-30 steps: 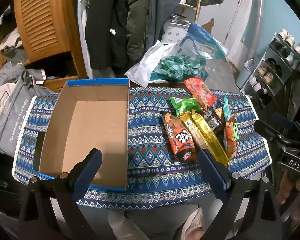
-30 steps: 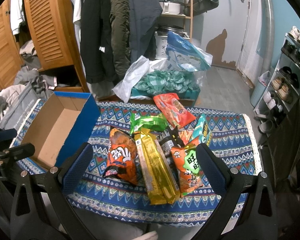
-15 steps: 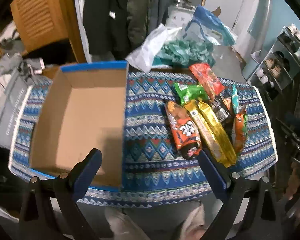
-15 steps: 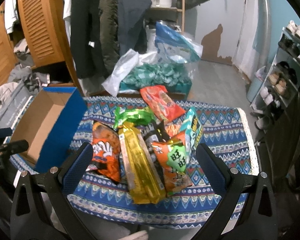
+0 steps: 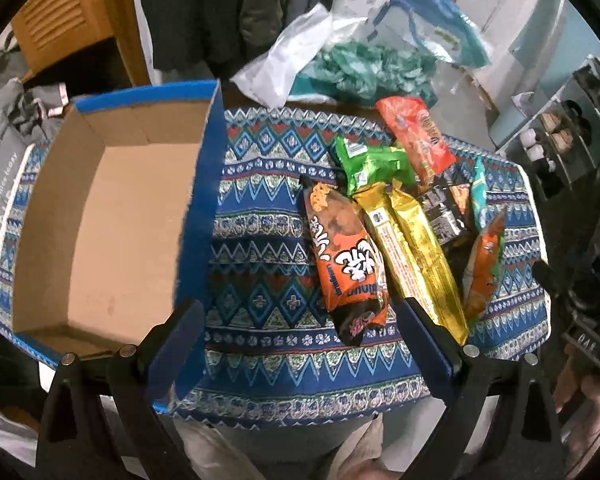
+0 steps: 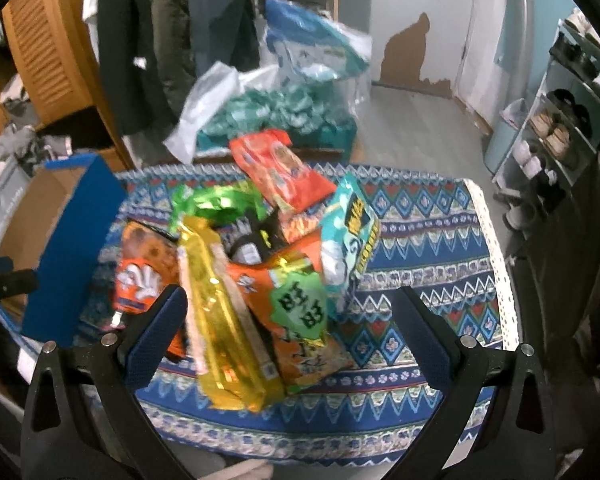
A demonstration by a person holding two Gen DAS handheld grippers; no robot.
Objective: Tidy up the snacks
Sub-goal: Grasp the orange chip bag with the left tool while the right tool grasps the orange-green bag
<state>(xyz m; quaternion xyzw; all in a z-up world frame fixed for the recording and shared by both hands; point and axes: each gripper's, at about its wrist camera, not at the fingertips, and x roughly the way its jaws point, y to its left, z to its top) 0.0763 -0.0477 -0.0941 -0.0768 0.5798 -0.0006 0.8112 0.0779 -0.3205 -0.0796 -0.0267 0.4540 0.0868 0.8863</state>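
Observation:
An open cardboard box [image 5: 112,220] with blue outer walls sits on the left of the patterned tablecloth [image 5: 260,240]. To its right lies a pile of snack packs: an orange pack [image 5: 346,256], a gold pack [image 5: 416,256], a green pack [image 5: 372,164], a red pack [image 5: 416,136]. My left gripper [image 5: 300,344] is open above the table's near edge, between box and pile. My right gripper [image 6: 290,334] is open just over the pile, above the gold pack [image 6: 224,320] and an orange-green pack [image 6: 300,312]. A teal pack [image 6: 348,240] leans upright.
Behind the table lie plastic bags with teal items [image 5: 364,68]. Coats hang at the back [image 6: 148,40], a wooden louvred door [image 6: 40,40] at the left. A shoe rack [image 6: 564,120] stands at the right. A person's hand [image 5: 580,408] holds the other gripper at the right edge.
Both grippers have moved forward and down towards the table. The box and the snack pile look larger and closer. Both stay open and nothing was picked up.

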